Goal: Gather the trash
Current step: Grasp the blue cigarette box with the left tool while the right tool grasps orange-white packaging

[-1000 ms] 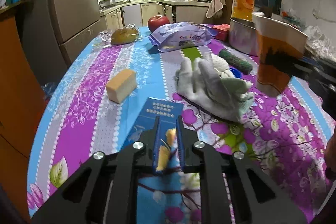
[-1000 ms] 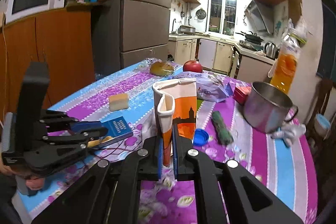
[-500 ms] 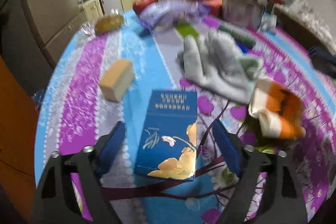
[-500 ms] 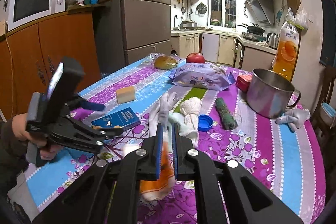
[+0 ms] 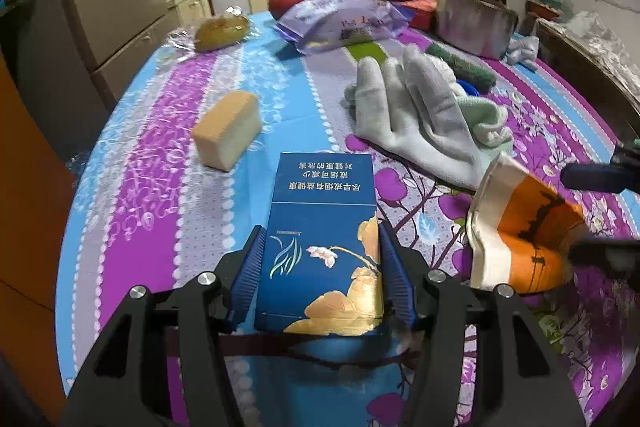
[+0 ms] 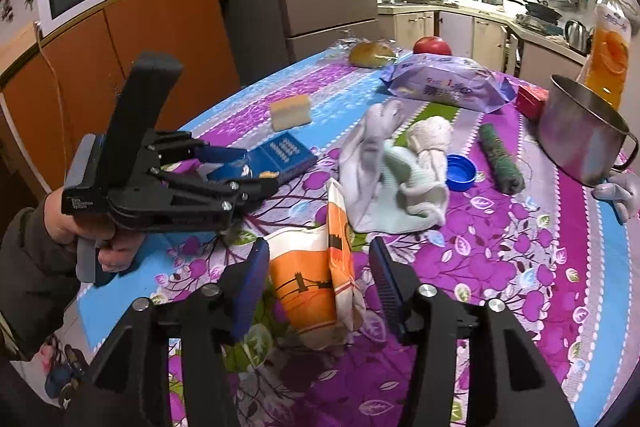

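Left gripper (image 5: 322, 281) tilted down at table's (image 5: 132, 187) near edge, jaws just closing around blue box (image 5: 324, 239). Right gripper (image 6: 316, 285) tilted down, jaws just opened, straddling released cup (image 6: 316, 279) lying beside.

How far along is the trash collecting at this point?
Done: nothing visibly; no bin is in view. In hand: the left tongs have just been closing, pads against the blue box; the right tongs have just been opening, the crushed paper cup lying loose between them. Left: both items, perhaps also the blue bottle cap.
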Available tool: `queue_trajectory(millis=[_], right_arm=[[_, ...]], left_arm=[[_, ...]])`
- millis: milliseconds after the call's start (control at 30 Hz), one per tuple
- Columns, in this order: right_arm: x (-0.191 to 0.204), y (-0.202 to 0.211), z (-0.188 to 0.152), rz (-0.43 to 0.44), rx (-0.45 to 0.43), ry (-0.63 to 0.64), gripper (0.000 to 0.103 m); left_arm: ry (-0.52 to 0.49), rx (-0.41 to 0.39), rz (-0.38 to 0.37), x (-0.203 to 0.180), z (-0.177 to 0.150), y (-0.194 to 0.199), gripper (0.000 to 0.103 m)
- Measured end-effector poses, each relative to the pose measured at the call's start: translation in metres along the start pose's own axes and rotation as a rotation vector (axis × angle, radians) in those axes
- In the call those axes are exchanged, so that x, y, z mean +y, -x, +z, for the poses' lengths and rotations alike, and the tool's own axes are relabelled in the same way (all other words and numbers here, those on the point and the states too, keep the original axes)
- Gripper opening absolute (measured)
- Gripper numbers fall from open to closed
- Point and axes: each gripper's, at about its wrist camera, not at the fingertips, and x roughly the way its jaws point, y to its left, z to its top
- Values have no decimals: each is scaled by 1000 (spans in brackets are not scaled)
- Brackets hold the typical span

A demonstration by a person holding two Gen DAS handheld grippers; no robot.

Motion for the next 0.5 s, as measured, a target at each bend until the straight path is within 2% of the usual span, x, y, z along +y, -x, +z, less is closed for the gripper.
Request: queue_trajectory(millis=[67, 133, 167, 200, 367, 500], right_arm=[[1, -9, 0, -47, 21, 9, 52], [-2, -16, -1, -63, 38, 0, 36], [-2, -19, -2, -87, 37, 1, 17], [-3, -18, -4, -101, 31, 1, 11], [-2, 12, -10, -185, -90, -52, 10], [12, 49, -12, -337, -207, -46, 10]], left_arm=[[16, -20, 7, 1, 0, 6, 54], [36, -49, 11, 2, -1, 15, 54], [49, -66, 11, 1, -2, 21, 54], [62, -82, 16, 0, -3, 26, 54], [109, -160, 63, -14, -11, 55, 54], [150, -235, 157, -38, -14, 82, 54]])
